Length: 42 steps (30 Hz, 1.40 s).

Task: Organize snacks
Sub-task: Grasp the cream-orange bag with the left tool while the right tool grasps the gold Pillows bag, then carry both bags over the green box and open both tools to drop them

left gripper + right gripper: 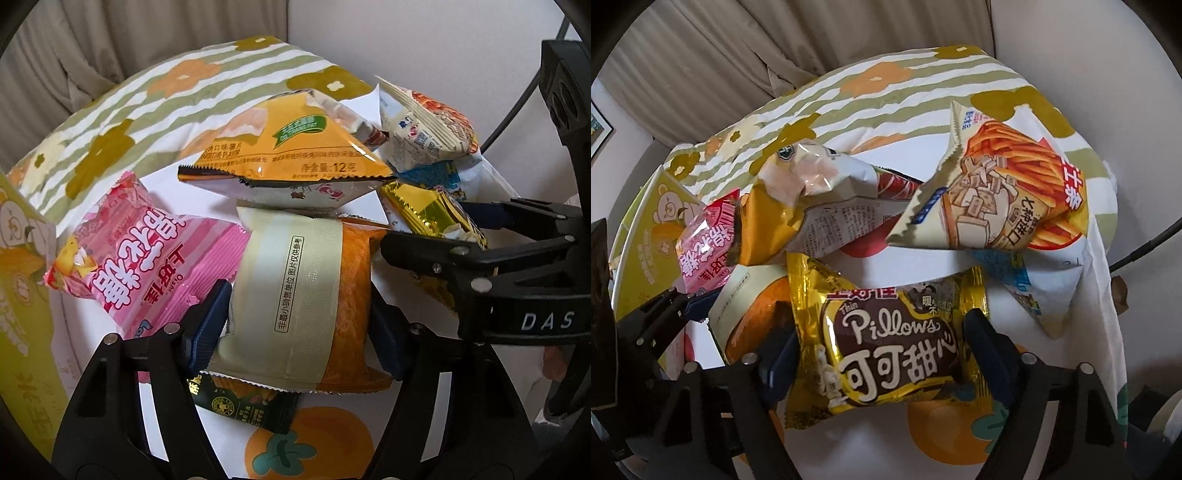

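We see a heap of snack packets on a table (229, 454) covered by a white cloth printed with orange fruit; behind it lies a cloth with green stripes and flowers (155, 96), and beige curtains (92, 40) hang at the back.

In the left wrist view, our left gripper (297, 326) points down at a cream and orange packet (295, 295) with a pale band of printed text. Its blue pads (207, 325) sit against both sides of the packet, which bulges slightly between them, so we read the jaws as clamped on it. Under that packet's near edge lies a small dark green packet (243, 406). A pink striped packet (147, 258) lies just to the left, touching the left finger. Above, a yellow chip packet (288, 155) rests on the heap. At the far left stands a yellow-green box (22, 302).

In the right wrist view, our right gripper (881, 356) straddles a gold packet (886, 354) with a brown panel reading "Pillows". The pads press its two sides and the foil creases there, so these jaws are clamped on it too. Beyond it, a packet picturing potato sticks (1001, 192) stands tilted on the heap, with a blue and white packet (1038, 291) beneath it. The gold packet lies just right of the cream and orange one.
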Available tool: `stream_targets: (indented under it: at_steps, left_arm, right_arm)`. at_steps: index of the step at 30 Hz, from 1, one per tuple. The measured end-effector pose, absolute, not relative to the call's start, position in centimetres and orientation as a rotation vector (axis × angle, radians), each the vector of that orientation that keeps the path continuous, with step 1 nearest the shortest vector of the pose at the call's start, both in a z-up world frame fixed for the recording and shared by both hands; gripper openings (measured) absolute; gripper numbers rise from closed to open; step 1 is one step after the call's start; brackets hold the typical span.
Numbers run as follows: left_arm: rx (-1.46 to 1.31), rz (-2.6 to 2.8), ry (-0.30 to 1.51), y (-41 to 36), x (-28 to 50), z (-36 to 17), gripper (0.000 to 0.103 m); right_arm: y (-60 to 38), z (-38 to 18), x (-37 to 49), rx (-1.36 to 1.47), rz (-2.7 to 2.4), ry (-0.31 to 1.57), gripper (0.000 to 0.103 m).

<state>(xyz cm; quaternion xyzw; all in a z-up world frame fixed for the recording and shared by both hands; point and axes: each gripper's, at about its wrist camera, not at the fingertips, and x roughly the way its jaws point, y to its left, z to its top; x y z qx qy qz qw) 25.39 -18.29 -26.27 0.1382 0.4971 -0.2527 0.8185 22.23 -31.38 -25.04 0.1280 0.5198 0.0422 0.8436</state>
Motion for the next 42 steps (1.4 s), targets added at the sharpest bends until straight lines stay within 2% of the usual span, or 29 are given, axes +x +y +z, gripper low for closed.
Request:
stream_targets:
  at_steps: [7, 12, 27, 42]
  left_arm:
    - [0.294, -0.541, 1.049, -18.2, 24.4, -25.2, 0.066]
    - [0.291, -0.549, 1.036, -17.7, 23.4, -24.0, 0.066]
    - [0.254, -0.604, 1.0, -14.3, 19.5, -19.6, 0.065]
    - [0.148, -0.542, 0.832, -4.3, 18.2, -10.3, 0.065]
  right_arm:
    - [-31.4, -24.3, 21.4, 0.286, 0.089, 1.085, 0.066]
    - [-31.1, -23.5, 20.5, 0.293, 0.09, 1.072, 0.062]
    - [-29.0, -19.1, 16.8, 0.296, 0.065, 1.01, 0.058]
    - [-22.5, -11.6, 15.4, 0.235, 0.11, 0.883, 0.056]
